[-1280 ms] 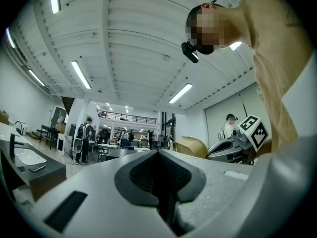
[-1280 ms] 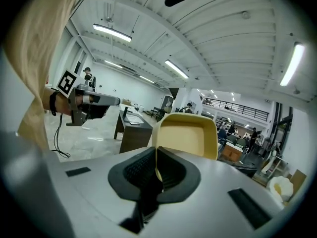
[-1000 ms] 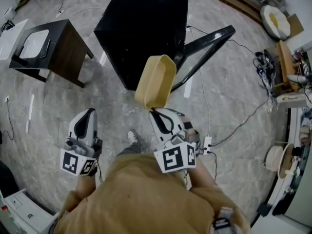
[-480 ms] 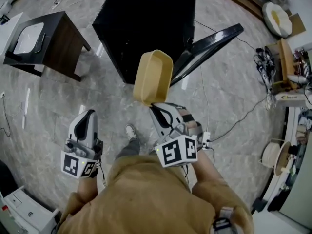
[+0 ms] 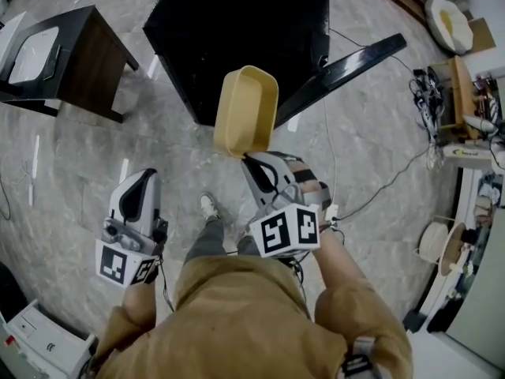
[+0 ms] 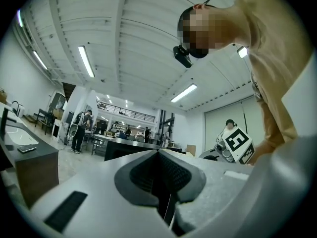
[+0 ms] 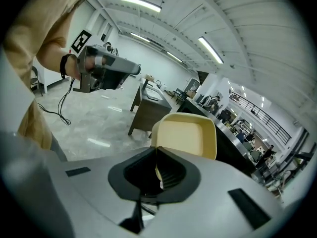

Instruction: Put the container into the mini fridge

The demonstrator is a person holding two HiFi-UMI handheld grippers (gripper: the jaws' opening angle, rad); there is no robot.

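A yellow plastic container is tipped on its side with its hollow facing right. My right gripper is shut on its near rim and holds it in the air. Just beyond it on the floor stands the black mini fridge, its door swung open to the right. My left gripper hangs lower left, shut and empty, away from the fridge.
A small dark side table with a white tray stands left of the fridge. Cables and a power strip lie on the marble floor to the right. Cluttered shelves line the right edge. A white box sits bottom left.
The fridge and table have slid nearer and upward in the head view as the person steps forward. The container stays in the right gripper, its far end now over the fridge's front edge.
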